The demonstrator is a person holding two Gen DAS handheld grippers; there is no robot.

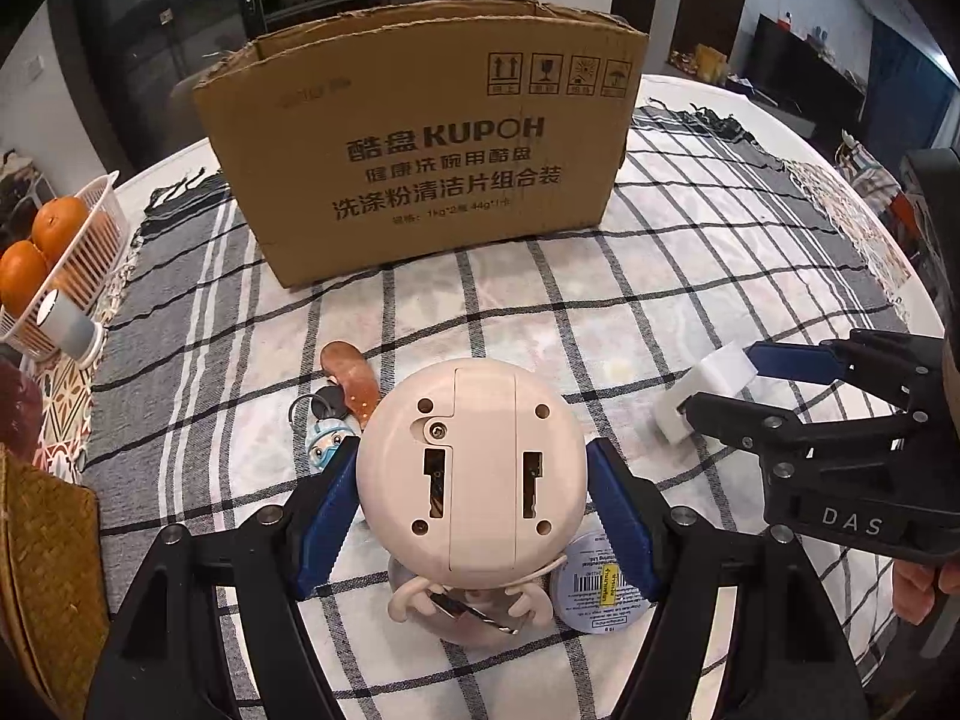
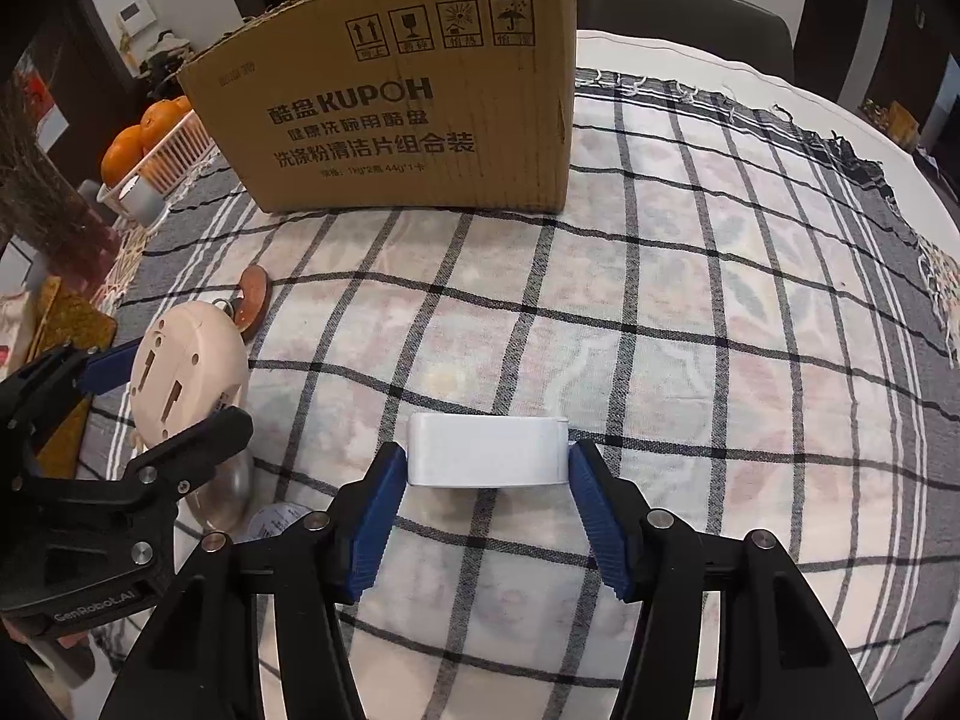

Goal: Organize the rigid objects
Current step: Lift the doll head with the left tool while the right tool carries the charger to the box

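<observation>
The left gripper (image 1: 471, 516) pinches a round pink toy (image 1: 471, 462), hiding things under it, while the right gripper's (image 2: 487, 516) jaws squeeze a white block (image 2: 487, 450) on the counter (image 2: 690, 312), near the box (image 2: 408, 114).

My left gripper (image 1: 471, 516) and right gripper (image 2: 486, 522) are both rocking matte black arms with silver screws, and ribbed blue pads (image 2: 372, 531) are sitting at the tips. White "DAS" lettering is showing behind the right's fingers.

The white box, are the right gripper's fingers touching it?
Touching. In the right wrist view, both blue fingers of the right gripper press against the ends of the white box, with no visible gap on either side.
</observation>
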